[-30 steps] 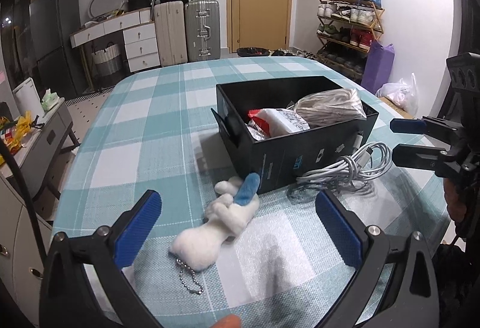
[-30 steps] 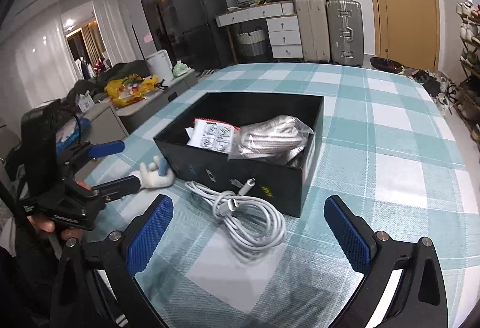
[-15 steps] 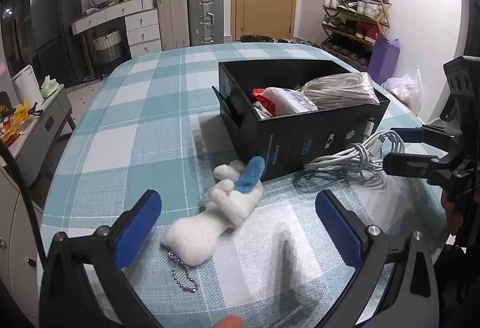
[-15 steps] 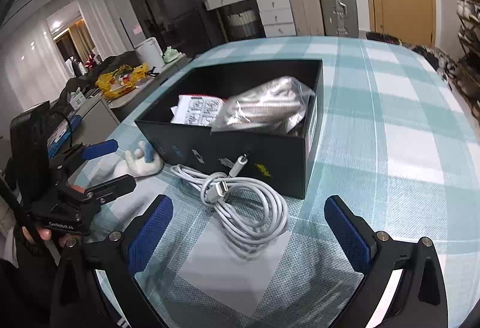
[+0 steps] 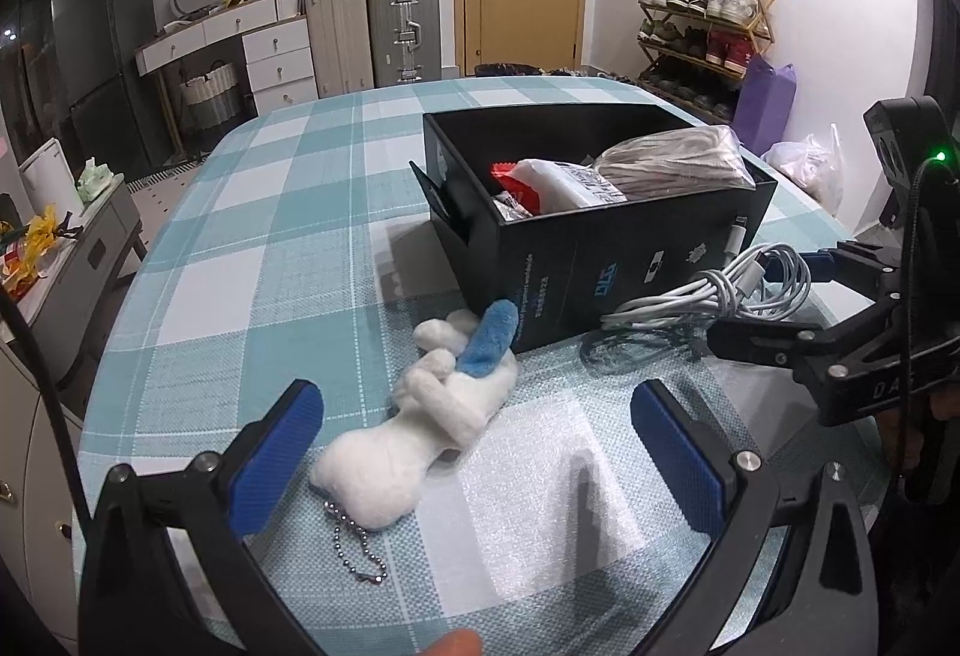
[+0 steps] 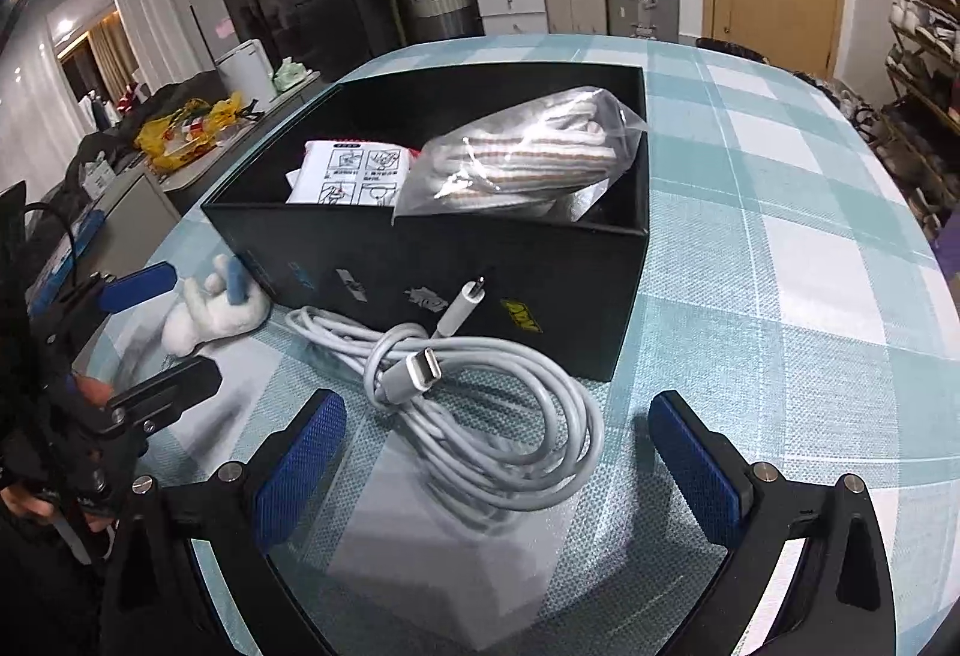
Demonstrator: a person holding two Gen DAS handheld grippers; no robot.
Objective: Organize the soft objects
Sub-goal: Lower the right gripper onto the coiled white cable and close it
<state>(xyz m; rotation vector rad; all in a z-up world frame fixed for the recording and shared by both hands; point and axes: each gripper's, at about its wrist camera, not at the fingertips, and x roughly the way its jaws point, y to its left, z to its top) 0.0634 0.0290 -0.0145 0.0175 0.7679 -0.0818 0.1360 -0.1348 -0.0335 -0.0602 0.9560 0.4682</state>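
two grippers low over table, left gripper fingers apart facing plush toy, right gripper fingers apart around cable

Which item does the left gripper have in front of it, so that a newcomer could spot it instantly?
Find the black box on the checked tablecloth. Against its near corner lies a white plush toy, between the open fingers of the left gripper. Unlike the coiled white cable beside it, it is fluffy, with one blue ear and a bead chain.
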